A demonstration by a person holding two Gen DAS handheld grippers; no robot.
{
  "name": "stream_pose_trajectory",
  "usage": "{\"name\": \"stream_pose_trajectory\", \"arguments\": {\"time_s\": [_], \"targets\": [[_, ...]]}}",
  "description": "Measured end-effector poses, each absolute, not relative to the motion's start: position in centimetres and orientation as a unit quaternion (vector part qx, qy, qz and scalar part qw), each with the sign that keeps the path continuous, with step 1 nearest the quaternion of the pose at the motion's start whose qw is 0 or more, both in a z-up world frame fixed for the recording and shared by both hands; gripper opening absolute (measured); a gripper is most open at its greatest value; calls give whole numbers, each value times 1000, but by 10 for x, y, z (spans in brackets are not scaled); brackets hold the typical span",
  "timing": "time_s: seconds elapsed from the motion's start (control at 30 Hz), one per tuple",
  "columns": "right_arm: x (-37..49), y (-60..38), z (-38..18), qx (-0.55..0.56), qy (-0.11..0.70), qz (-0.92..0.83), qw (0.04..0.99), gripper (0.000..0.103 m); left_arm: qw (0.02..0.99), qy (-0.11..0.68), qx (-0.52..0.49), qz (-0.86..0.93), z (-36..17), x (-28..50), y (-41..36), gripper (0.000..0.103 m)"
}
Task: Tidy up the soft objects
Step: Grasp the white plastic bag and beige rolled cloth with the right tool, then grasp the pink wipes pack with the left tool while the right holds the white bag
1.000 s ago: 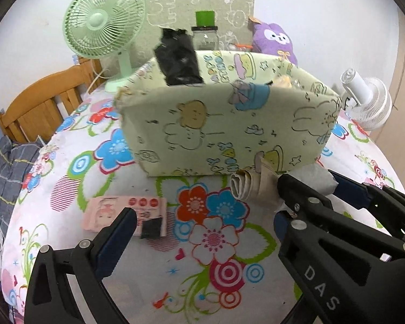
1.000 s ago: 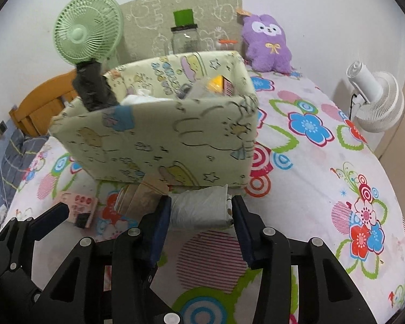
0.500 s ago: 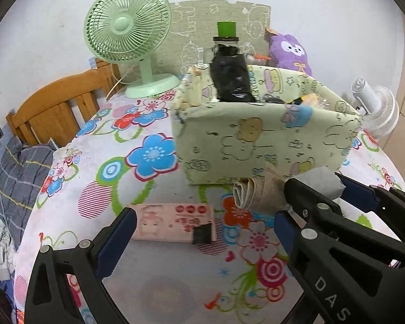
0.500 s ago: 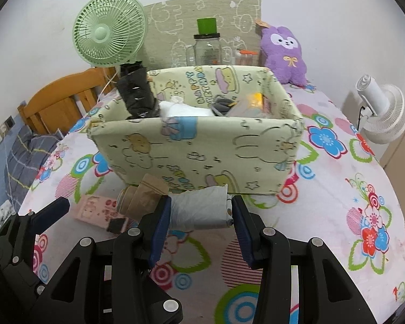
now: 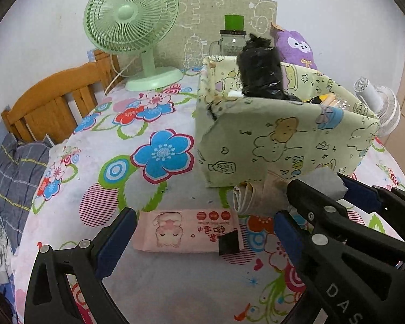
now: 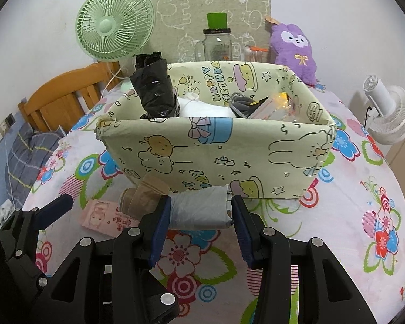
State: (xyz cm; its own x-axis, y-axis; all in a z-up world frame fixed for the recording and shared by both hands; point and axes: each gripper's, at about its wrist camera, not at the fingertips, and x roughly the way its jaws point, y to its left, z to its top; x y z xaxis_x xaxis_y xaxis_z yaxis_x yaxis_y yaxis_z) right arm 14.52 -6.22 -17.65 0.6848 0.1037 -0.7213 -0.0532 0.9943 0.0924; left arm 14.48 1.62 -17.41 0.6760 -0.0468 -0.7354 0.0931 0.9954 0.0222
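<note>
We've swung left: the box [image 5: 278,135] now sits at 2 o'clock. Right gripper [image 6: 201,210] clenches the grey roll [image 6: 199,208], left gripper [image 5: 199,232] released over the wipes [image 5: 186,229]. Both still unboxed; black roll [image 6: 155,89] in.

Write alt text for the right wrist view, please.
The right tongs grip a grey roll in front of a cartoon-print box on a floral cloth. A brown roll and a pink pack lie left of it.

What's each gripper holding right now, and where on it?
The right gripper clamps the grey plastic bag roll across its middle, one end at each pad. The left gripper is open and holds nothing.
</note>
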Motion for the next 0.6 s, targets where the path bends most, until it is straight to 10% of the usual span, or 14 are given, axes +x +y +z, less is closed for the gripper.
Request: {"name": "stream_pose_trajectory", "arguments": {"time_s": [0.6], "targets": [[160,-56,-189,37,416,34,908,48,883,467,18,-45,-200,173,24,103]]}}
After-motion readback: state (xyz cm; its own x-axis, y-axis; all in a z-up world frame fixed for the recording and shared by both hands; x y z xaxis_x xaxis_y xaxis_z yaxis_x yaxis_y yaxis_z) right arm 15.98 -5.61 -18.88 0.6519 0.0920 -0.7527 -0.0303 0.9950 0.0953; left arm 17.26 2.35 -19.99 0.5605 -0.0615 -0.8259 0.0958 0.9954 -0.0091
